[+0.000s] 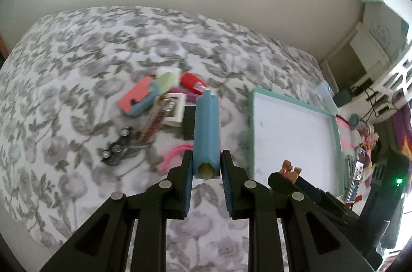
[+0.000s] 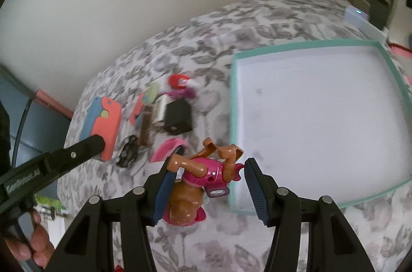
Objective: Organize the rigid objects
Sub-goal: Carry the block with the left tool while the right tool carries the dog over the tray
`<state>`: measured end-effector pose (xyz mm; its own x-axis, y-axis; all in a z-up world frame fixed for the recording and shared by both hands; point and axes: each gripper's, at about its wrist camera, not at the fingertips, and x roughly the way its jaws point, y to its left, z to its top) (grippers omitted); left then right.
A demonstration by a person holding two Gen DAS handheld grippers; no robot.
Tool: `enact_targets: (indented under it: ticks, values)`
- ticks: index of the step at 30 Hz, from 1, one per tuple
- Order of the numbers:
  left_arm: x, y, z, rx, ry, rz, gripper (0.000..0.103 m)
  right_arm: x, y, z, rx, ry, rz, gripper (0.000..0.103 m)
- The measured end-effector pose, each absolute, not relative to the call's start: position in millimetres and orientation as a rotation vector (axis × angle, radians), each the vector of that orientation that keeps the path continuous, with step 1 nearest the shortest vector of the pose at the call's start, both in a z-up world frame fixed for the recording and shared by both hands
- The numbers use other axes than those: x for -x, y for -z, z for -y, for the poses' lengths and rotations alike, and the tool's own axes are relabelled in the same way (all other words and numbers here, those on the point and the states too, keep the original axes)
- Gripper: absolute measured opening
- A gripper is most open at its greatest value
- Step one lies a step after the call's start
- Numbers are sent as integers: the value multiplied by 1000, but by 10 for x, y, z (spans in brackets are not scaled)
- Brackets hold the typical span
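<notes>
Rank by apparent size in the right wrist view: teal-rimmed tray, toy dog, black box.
1. teal-rimmed tray
2. toy dog, though it sits nearest the camera in the right gripper, which inflates it
3. black box

A grey-and-white floral bedspread (image 1: 77,53) carries a white tray with a teal rim (image 2: 394,71). A blue block (image 1: 207,133) sits between black hand-held gripper fingers with blue pads (image 1: 187,184); a brown-and-magenta toy dog (image 2: 203,176) nearby.
</notes>
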<state>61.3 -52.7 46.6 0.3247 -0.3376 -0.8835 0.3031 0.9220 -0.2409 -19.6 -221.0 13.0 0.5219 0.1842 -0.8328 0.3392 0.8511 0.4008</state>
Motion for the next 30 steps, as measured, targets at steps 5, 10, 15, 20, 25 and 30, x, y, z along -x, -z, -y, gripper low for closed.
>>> enact_targets:
  ticks: [5, 10, 15, 20, 25, 30]
  values:
    - [-643, -419, 879, 1, 458, -1184, 22, 184, -127, 2480, -593, 162, -1014, 57]
    - [-662, -373, 1197, -34, 491, -1185, 22, 186, -107, 2755, -585, 264, -1012, 57]
    - [-697, -293, 1506, -69, 521, -1187, 22, 179, -49, 3049, -587, 351, -1013, 57]
    - [-728, -205, 1796, -93, 558, -1190, 22, 159, -1, 3302, -573, 422, -1021, 58]
    - [-760, -99, 2028, -115, 576, -1193, 22, 119, 50, 3489, -555, 470, -1032, 58]
    - [-795, -2, 2179, -128, 586, -1197, 22, 61, 141, 3605, -546, 506, -1054, 58]
